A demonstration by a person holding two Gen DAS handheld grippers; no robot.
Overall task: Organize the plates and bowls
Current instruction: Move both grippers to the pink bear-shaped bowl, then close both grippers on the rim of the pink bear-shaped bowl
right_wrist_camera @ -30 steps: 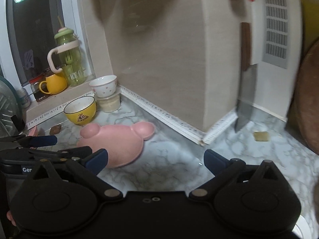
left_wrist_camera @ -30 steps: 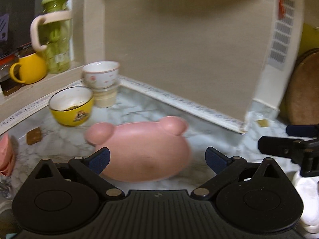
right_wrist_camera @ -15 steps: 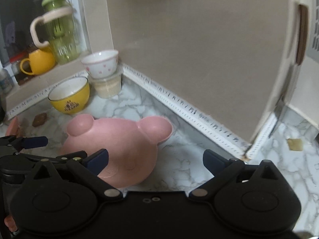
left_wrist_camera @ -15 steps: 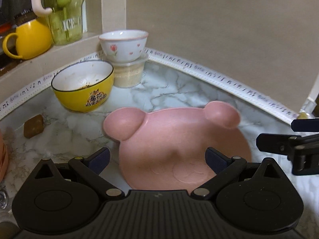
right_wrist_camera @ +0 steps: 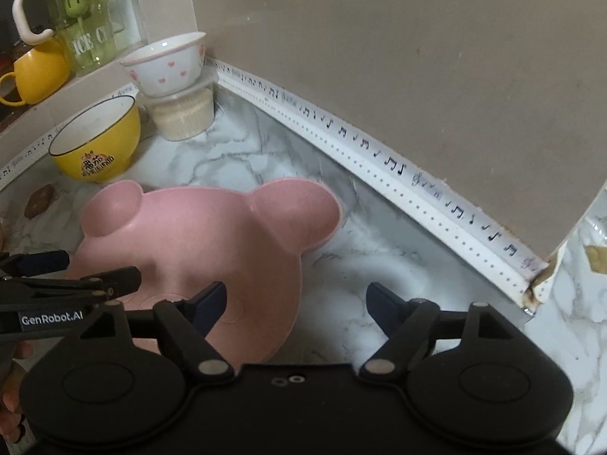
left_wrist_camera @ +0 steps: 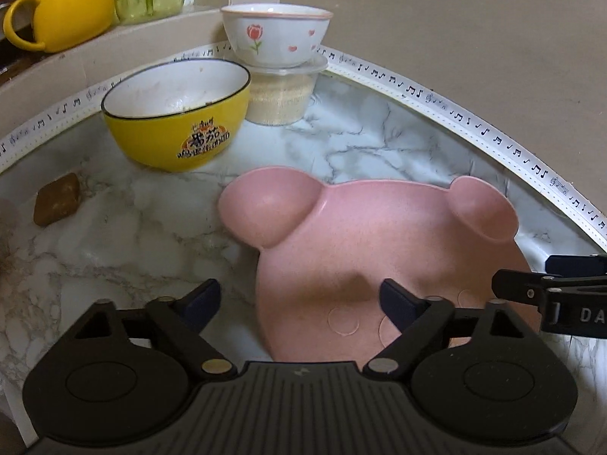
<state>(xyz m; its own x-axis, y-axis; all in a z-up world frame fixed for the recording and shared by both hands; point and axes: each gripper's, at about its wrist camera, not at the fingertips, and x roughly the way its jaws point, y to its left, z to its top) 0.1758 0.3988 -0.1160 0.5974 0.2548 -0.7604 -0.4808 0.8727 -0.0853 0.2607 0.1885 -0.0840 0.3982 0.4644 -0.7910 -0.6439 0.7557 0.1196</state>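
A pink bear-shaped plate lies on the marble counter. My left gripper hangs low over the plate's left rim, one finger above the plate and the other above the counter. My right gripper straddles the plate's right rim the same way. Both sets of jaws are closing, with the rim between them and no pad pressing on it. Each gripper shows side-on in the other's view: right gripper, left gripper. Behind stand a yellow bowl and a white heart-patterned bowl.
The white bowl rests on a lidded plastic tub. A yellow mug and a green bottle stand on the sill. A brown lump lies on the counter. A beige wall with music-note trim closes the back and right.
Both grippers have come down and forward to the pink plate, which now fills more of each view. Their jaws stand narrower than before.
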